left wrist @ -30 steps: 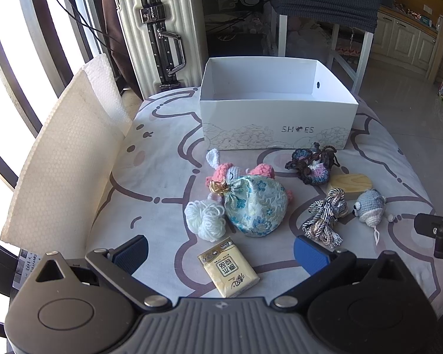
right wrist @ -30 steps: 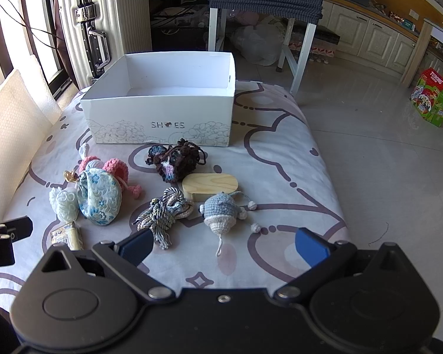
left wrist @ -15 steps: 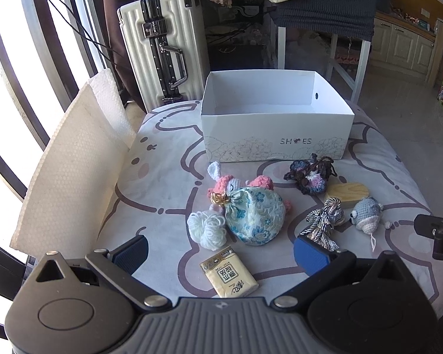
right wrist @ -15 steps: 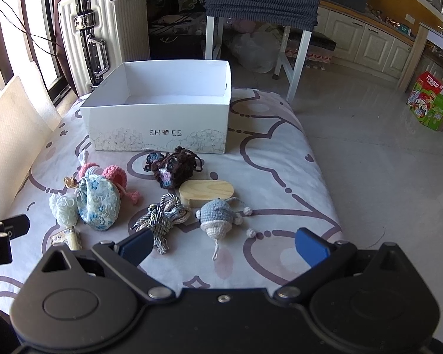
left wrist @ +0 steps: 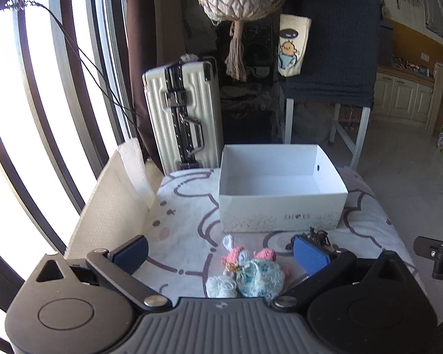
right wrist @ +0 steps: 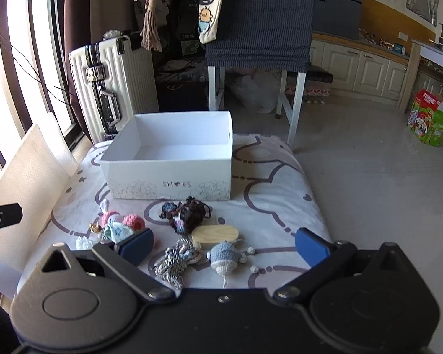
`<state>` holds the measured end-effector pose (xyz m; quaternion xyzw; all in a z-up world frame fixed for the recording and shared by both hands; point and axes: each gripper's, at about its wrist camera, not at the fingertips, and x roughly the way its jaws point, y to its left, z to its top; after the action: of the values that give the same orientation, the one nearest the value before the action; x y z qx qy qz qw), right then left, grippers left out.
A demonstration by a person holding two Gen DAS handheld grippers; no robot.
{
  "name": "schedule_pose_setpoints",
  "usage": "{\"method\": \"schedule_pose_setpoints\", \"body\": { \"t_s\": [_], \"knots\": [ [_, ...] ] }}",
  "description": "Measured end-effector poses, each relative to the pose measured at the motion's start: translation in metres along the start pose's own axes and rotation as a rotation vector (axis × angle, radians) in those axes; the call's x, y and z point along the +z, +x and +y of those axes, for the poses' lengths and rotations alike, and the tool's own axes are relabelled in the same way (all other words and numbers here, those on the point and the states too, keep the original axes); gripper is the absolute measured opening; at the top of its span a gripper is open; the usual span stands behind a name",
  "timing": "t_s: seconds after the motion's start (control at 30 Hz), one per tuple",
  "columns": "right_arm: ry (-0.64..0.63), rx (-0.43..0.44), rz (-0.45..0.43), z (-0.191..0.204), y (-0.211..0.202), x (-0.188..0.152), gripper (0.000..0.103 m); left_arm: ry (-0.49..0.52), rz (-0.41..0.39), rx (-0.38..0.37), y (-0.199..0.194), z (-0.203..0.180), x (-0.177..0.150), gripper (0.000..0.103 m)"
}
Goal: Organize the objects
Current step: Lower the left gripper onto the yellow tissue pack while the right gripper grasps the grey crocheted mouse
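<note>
Patterned bedspread [right wrist: 280, 194], shoebox [right wrist: 174, 177] beyond both spread tongs [left wrist: 221, 253] [right wrist: 224, 244], toys between.

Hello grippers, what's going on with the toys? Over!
Both grippers open, holding nothing. Shoe box empty, toys on the bedspread. Nothing blocking.
</note>
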<state>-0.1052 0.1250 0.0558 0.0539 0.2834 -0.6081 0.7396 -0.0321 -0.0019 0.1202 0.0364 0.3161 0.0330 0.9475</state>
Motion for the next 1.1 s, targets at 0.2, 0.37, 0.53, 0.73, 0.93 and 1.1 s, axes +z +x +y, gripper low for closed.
{"method": "schedule_pose_setpoints", "body": {
  "t_s": [0.2, 0.37, 0.53, 0.73, 0.93, 1.1],
  "knots": [
    [-0.074, 0.054, -0.053, -0.010, -0.011, 0.039, 0.103, 0.008, -0.051, -0.001, -0.005, 0.010, 0.029, 0.103],
    [-0.126, 0.070, -0.092, -0.022, -0.001, 0.060, 0.103, 0.042, -0.037, -0.023, 0.015, 0.012, 0.037, 0.103],
    [-0.134, 0.142, -0.106, -0.030, 0.026, 0.065, 0.103, 0.080, 0.001, -0.065, 0.049, 0.016, 0.032, 0.103],
    [-0.076, 0.232, -0.191, -0.039, 0.067, 0.044, 0.103, 0.080, 0.047, -0.114, 0.092, 0.024, 0.010, 0.103],
    [-0.056, 0.188, -0.167, -0.043, 0.121, 0.008, 0.103, 0.049, 0.120, -0.168, 0.131, 0.031, -0.024, 0.103],
    [-0.050, 0.151, -0.096, -0.054, 0.162, -0.028, 0.103, 0.053, 0.174, -0.185, 0.152, 0.030, -0.054, 0.100]
  ]
}}
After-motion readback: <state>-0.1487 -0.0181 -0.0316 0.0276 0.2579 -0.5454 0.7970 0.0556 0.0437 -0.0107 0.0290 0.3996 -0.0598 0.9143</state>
